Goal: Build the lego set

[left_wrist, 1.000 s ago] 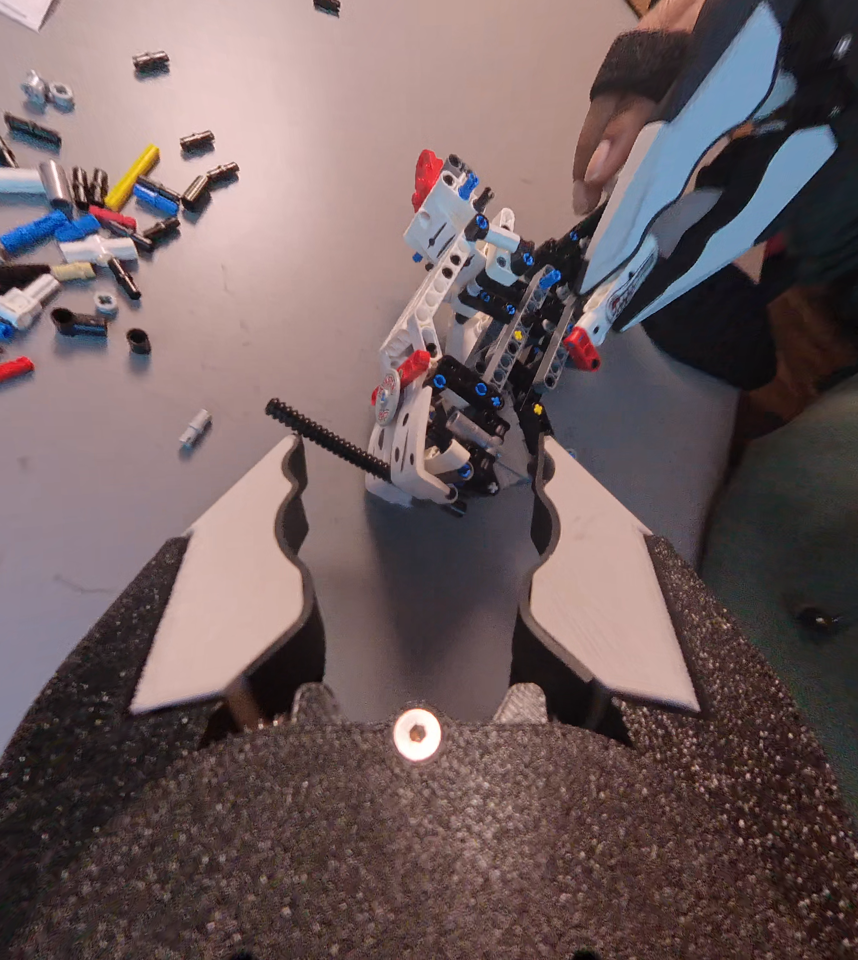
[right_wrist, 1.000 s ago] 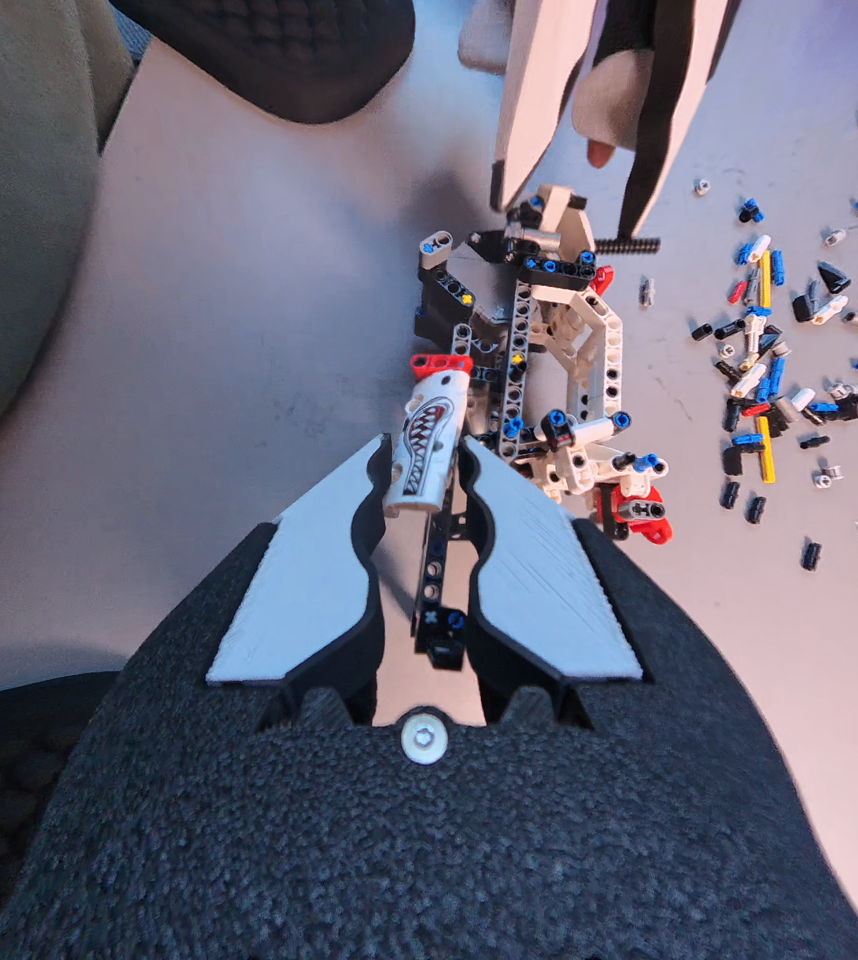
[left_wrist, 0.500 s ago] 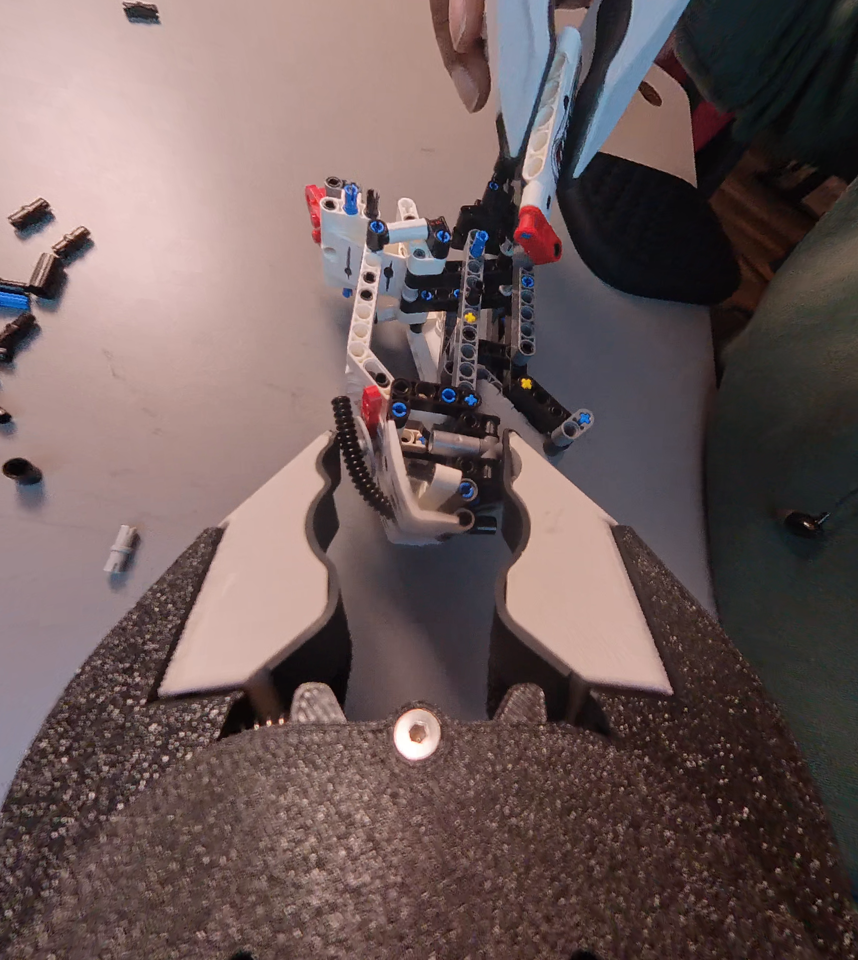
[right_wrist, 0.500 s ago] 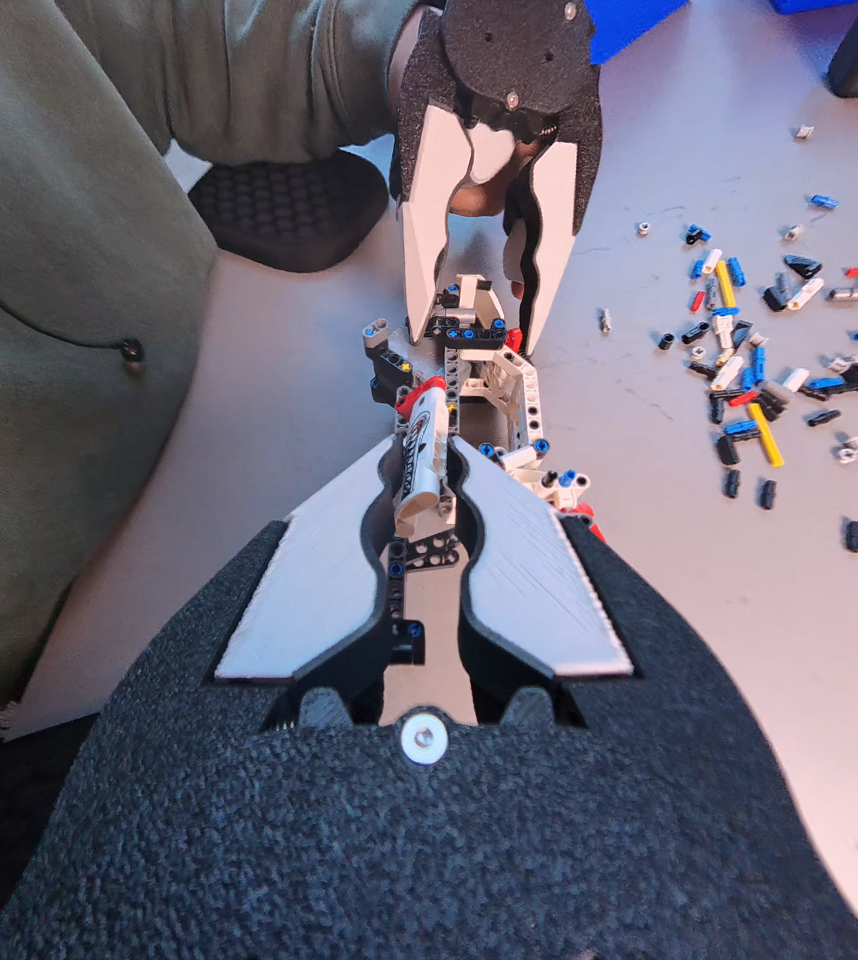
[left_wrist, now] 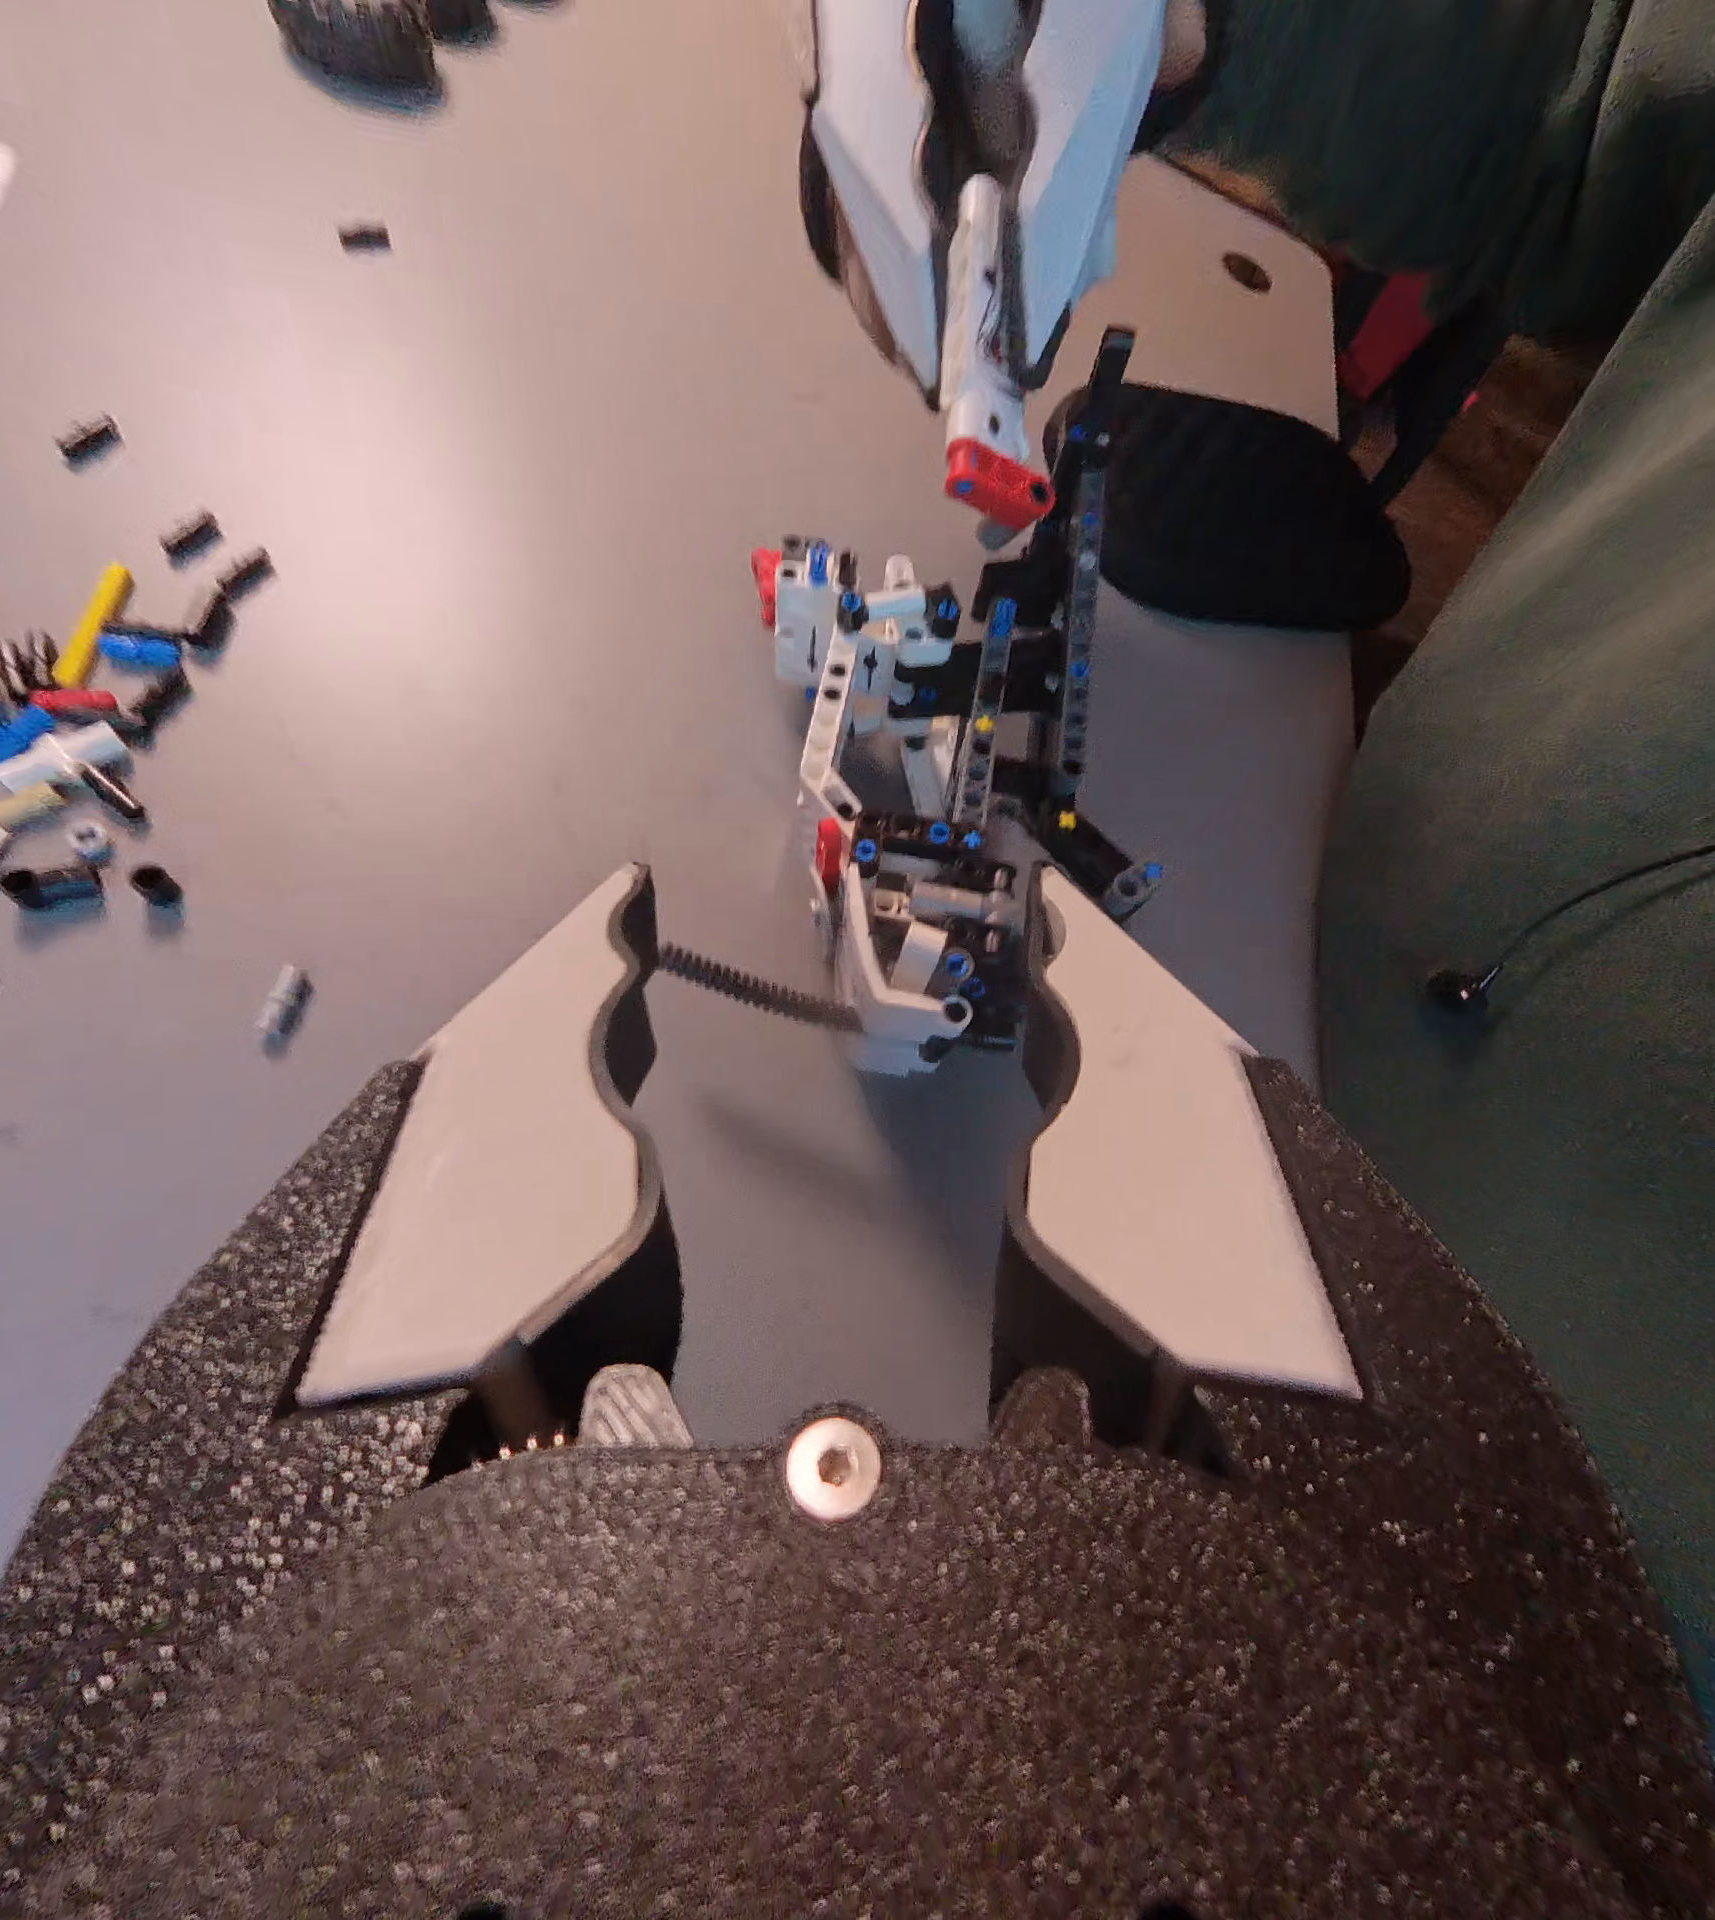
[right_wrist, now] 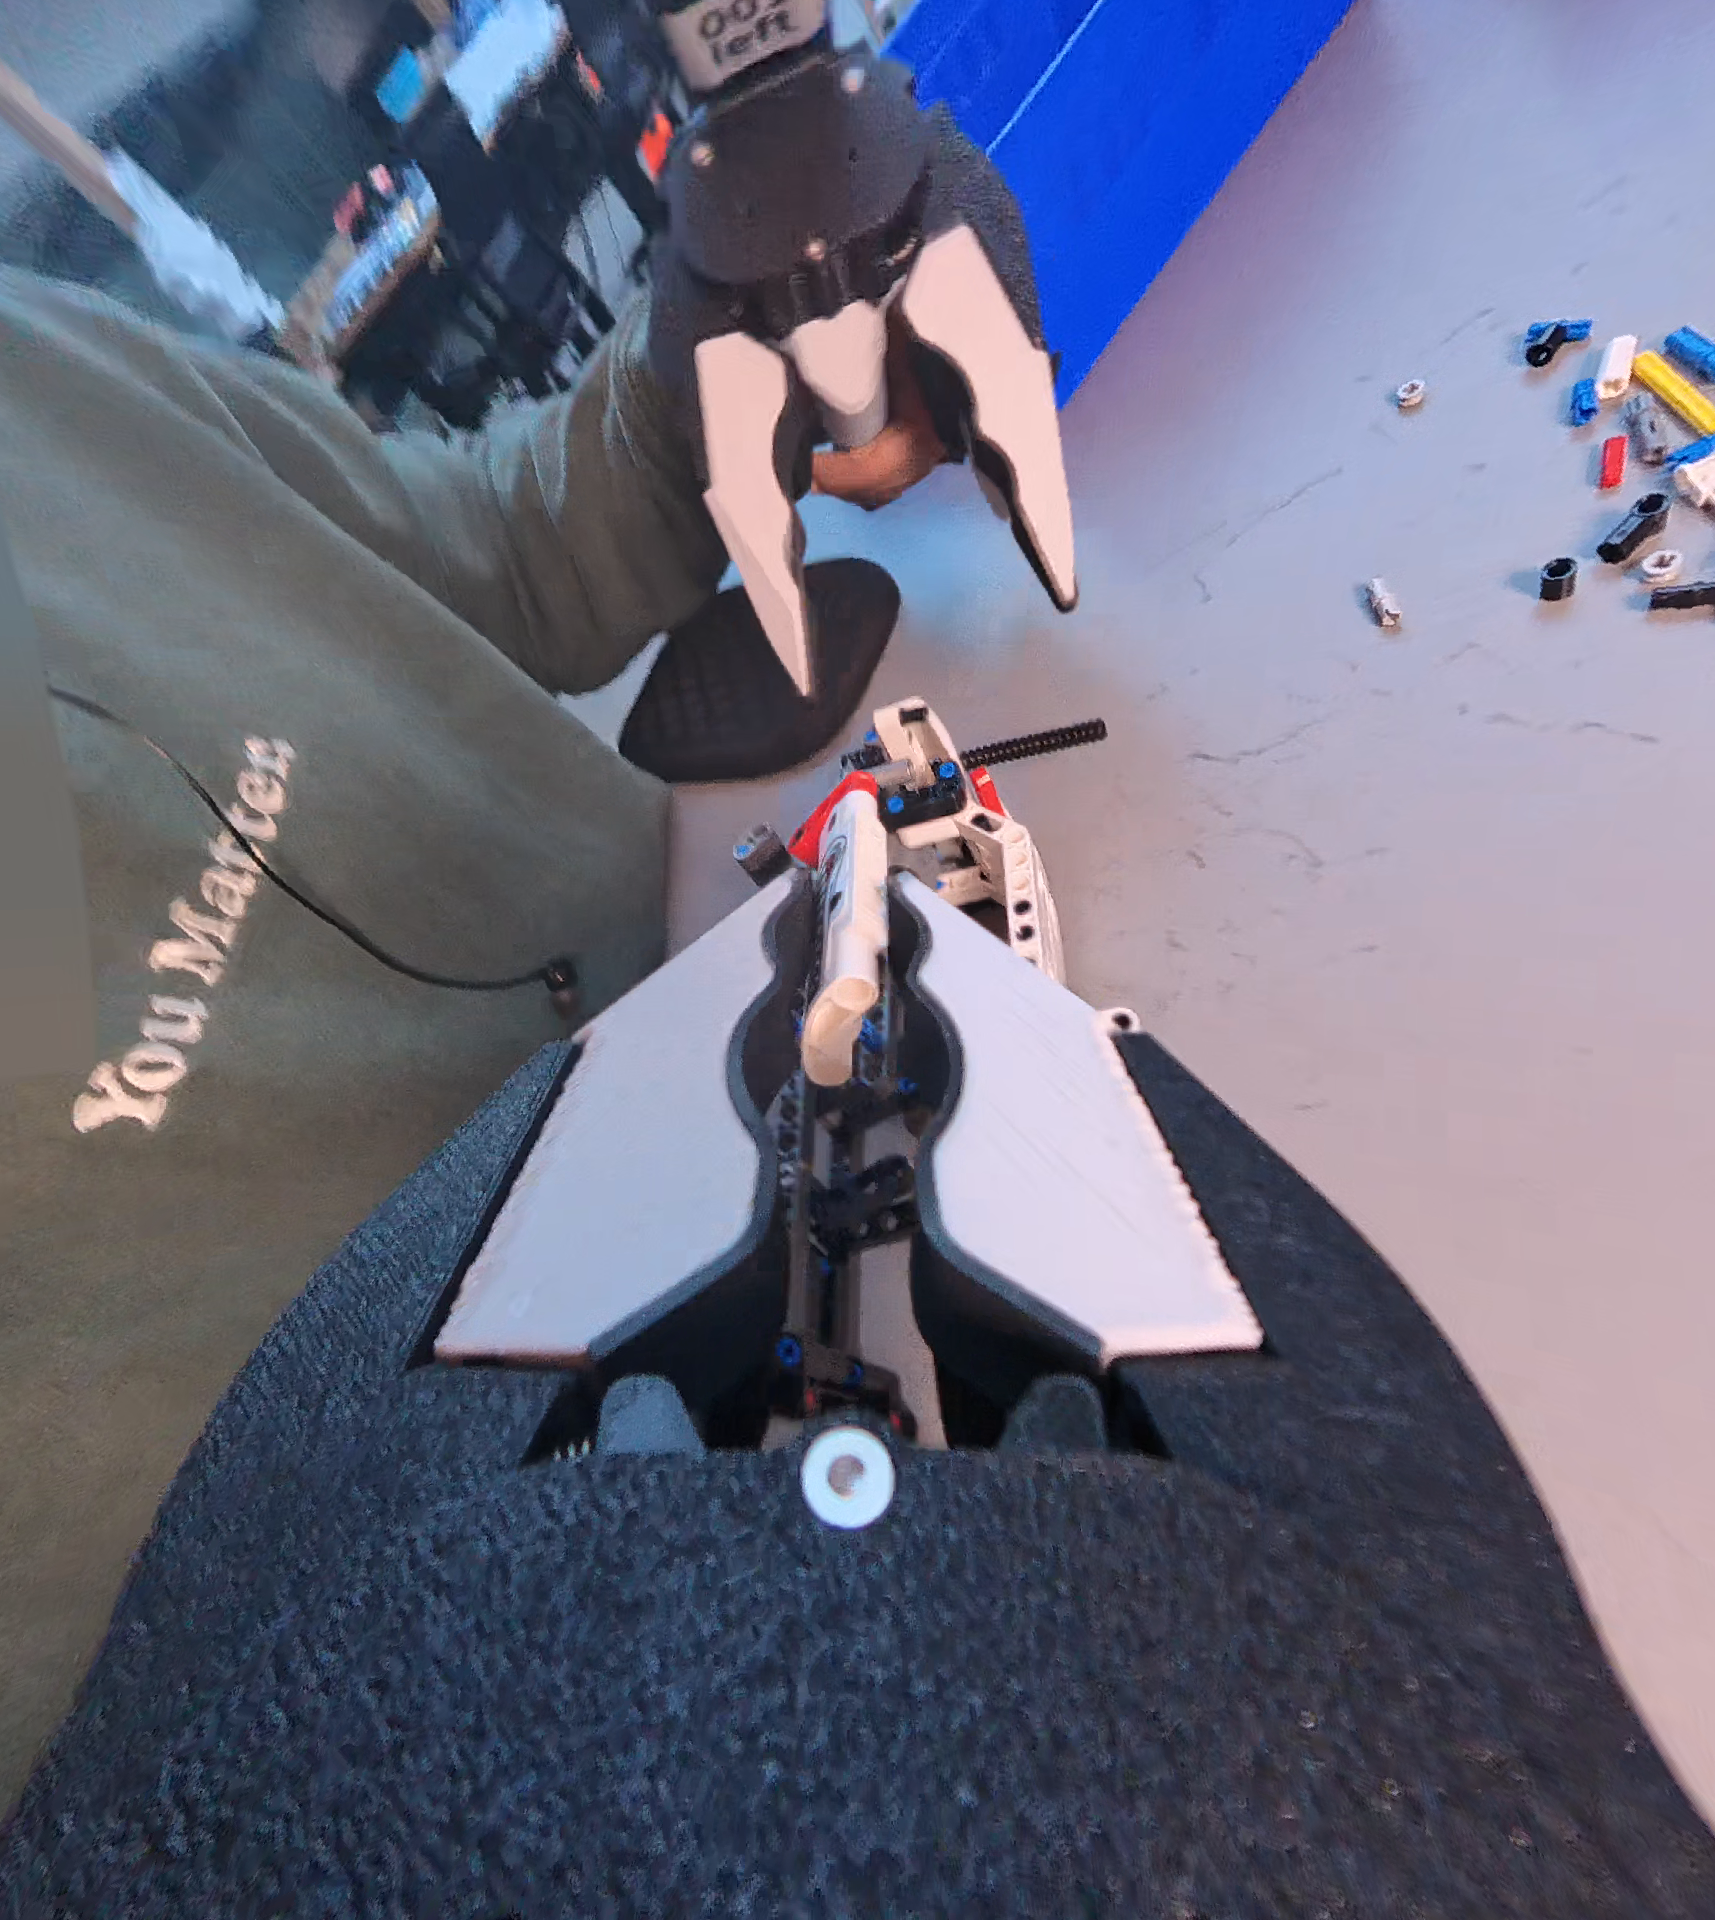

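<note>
Between the two grippers, near the counter's point(left_wrist: 479, 436) edge, sits the half-built model point(left_wrist: 926, 790): a frame of white, black and grey beams with blue pins, its near end carrying a black ridged rod point(left_wrist: 744, 982) that sticks out sideways.

Left gripper point(left_wrist: 837, 935): fingers spread wide and holding nothing. Half a second earlier they bracketed the model's near end closely; now they stand wider and drawn back, the right fingertip just beside the model's black end, the left one near the rod's tip; contact cannot be told. In the right wrist view the left gripper point(right_wrist: 920, 634) hangs above the model point(right_wrist: 946, 831), tips clear of it.

Right gripper point(right_wrist: 848, 935): fingers nearly closed on a white bar with a red end point(right_wrist: 848, 883), which belongs to a longer black beam assembly running back between the fingers. In the left wrist view the right gripper point(left_wrist: 978, 343) has risen since the earlier frames, so the bar's red end point(left_wrist: 993, 483) appears lifted, with the tall black beam point(left_wrist: 1081, 582) reaching up beside it. Whether that beam remains joined to the model is unclear.

Reading: the left side has released its brace and the right is raising or re-angling its piece, probably to realign it before pressing it home. Loose parts point(left_wrist: 32, 727) lie well apart on the counter.
</note>
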Motion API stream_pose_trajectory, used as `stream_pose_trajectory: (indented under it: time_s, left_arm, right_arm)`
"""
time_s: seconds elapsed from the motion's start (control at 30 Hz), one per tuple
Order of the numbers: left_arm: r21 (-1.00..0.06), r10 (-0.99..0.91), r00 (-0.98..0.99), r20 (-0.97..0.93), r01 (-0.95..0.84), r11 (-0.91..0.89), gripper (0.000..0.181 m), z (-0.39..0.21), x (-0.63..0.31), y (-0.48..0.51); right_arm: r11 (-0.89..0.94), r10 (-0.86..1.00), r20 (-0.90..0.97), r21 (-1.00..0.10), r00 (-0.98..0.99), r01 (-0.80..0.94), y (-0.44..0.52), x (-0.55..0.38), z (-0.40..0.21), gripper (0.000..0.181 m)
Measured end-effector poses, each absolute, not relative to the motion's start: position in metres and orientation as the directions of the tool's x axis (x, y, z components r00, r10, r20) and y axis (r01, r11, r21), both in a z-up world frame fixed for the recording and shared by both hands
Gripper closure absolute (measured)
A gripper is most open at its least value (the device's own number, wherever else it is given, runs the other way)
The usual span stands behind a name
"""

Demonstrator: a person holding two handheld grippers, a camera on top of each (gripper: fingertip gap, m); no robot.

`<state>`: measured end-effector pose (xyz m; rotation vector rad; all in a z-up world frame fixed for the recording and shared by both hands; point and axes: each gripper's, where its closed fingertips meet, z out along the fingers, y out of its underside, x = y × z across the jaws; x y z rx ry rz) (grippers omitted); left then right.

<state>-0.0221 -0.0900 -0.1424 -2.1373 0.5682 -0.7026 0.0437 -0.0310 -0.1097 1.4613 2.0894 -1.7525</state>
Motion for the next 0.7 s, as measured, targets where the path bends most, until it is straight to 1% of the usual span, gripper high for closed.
stream_pose_trajectory:
  time_s: [0.17,0.23,0.3,0.33,0.37,0.4,0.5,0.57,0.6,0.63,0.67,0.7]
  left_arm:
    - [-0.901,-0.622,0.774,0.118,-0.18,-0.395,0.121,-0.102,0.011,-0.059]
    - [-0.911,-0.632,0.775,0.021,-0.246,-0.332,0.123,-0.099,0.025,-0.049]
    - [-0.894,-0.605,0.787,-0.117,-0.349,-0.281,0.134,-0.1,0.025,-0.038]
    - [-0.886,-0.594,0.786,-0.169,-0.386,-0.259,0.142,-0.099,0.024,-0.034]
    - [-0.887,-0.604,0.774,-0.193,-0.4,-0.229,0.155,-0.096,0.027,-0.034]
    - [-0.891,-0.611,0.766,-0.199,-0.401,-0.214,0.155,-0.093,0.029,-0.035]
    - [-0.899,-0.631,0.762,-0.146,-0.369,-0.237,0.155,-0.096,0.031,-0.037]
    - [-0.914,-0.65,0.759,-0.023,-0.28,-0.295,0.156,-0.101,0.034,-0.04]
    - [-0.918,-0.655,0.754,0.049,-0.224,-0.326,0.156,-0.101,0.036,-0.042]
    - [-0.918,-0.652,0.749,0.114,-0.17,-0.357,0.156,-0.102,0.035,-0.043]
    - [-0.913,-0.646,0.742,0.178,-0.121,-0.391,0.156,-0.103,0.034,-0.045]
    - [-0.897,-0.638,0.731,0.244,-0.08,-0.435,0.155,-0.105,0.034,-0.047]
  right_arm:
    - [-0.309,0.479,-0.734,-0.655,-0.482,0.689,-0.031,0.029,-0.088,0.169]
    - [-0.352,0.452,-0.756,-0.639,-0.473,0.684,-0.033,0.023,-0.083,0.169]
    - [-0.368,0.444,-0.761,-0.636,-0.472,0.679,-0.035,0.021,-0.081,0.169]
    - [-0.375,0.438,-0.764,-0.634,-0.473,0.677,-0.037,0.021,-0.079,0.169]
    - [-0.381,0.437,-0.767,-0.632,-0.471,0.675,-0.038,0.021,-0.078,0.169]
    - [-0.386,0.431,-0.768,-0.632,-0.474,0.672,-0.039,0.023,-0.076,0.169]
    - [-0.395,0.435,-0.776,-0.62,-0.457,0.678,-0.04,0.025,-0.079,0.168]
    - [-0.381,0.454,-0.762,-0.635,-0.462,0.672,-0.04,0.025,-0.083,0.167]
    - [-0.346,0.502,-0.716,-0.68,-0.485,0.646,-0.037,0.025,-0.085,0.16]
    - [-0.279,0.58,-0.636,-0.742,-0.509,0.61,-0.031,0.024,-0.088,0.149]
    - [-0.17,0.657,-0.522,-0.805,-0.543,0.568,-0.027,0.026,-0.091,0.142]
    - [-0.039,0.717,-0.383,-0.857,-0.582,0.515,-0.023,0.029,-0.093,0.139]
